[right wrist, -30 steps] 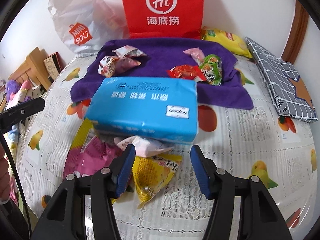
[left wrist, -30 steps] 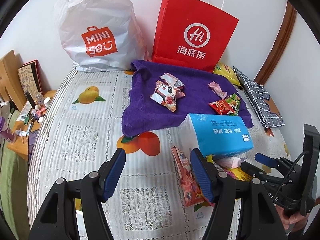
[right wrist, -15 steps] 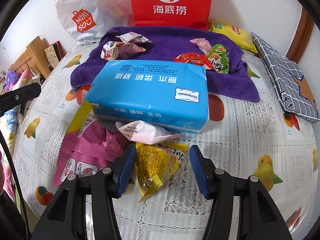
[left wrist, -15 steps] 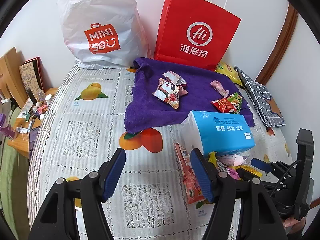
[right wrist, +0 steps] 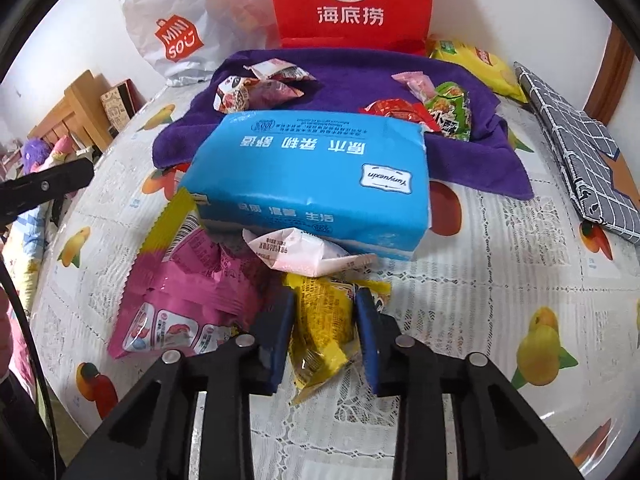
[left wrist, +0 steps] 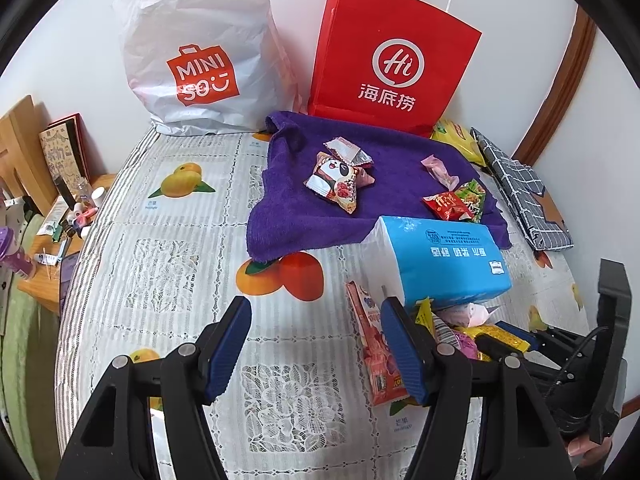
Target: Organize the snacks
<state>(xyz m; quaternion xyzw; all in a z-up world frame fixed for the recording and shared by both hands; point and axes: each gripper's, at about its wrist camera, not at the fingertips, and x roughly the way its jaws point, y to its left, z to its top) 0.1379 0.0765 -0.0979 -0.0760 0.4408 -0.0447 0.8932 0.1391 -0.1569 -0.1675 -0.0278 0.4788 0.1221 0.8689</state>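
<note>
The right tool (right wrist: 324, 320) pinches the yellow snack packet (right wrist: 320, 332) mid-body; light, crinkly, slippery film, so grip its sealed edge. The left tool (left wrist: 316, 344) hangs released.

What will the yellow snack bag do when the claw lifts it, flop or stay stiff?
Probably flop: the yellow snack bag is thin crinkled foil, so its ends likely droop beside the right claw. It looks light. The shiny wrapper may slip, and the white packet lying on its top edge may slide off.
</note>
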